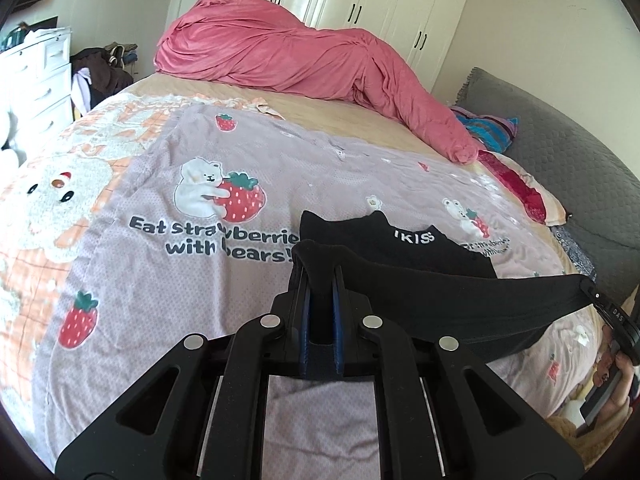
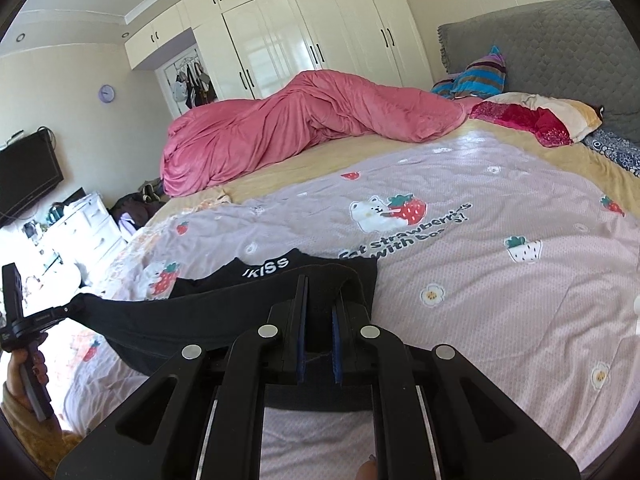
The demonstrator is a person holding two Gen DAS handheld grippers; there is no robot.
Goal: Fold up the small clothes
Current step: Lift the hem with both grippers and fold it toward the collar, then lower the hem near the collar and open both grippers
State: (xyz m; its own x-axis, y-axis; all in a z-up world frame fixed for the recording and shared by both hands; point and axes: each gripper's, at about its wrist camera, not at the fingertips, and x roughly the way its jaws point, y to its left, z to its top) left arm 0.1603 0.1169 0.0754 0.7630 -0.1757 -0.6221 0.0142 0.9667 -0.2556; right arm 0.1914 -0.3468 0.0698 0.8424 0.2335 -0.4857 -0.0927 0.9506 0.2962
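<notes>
The black garment [image 1: 432,292] is a small, soft piece of knit cloth with white lettering on a band at its far edge. It looks light and limp: between the two grips it hangs in a shallow sag, and its far part lies flat on the lilac strawberry-print bedspread [image 1: 160,280]. Cloth like this has no stiffness of its own, so it will follow whatever the corners do and will bunch if the pull is uneven. It is not fragile or slippery, though a thin pinch of fabric could creep out of a loose hold. The sensible places to hold it are the two near corners of the hem, which is where it is held.

The left gripper [image 1: 320,280] is closed tight on the garment's near left corner, with a fold of black cloth humped over its fingertips. The right gripper [image 2: 320,300] is likewise clamped on the near right corner, with cloth filling the narrow gap between its jaws. Each gripper shows at the edge of the other's view, so the two sit well apart with the near edge stretched between them.

Both grippers point forward and slope down toward the bed, raised a little above it, with the near edge lifted off the bedspread. A pink duvet [image 2: 300,120] lies bunched at the far side, well clear.
</notes>
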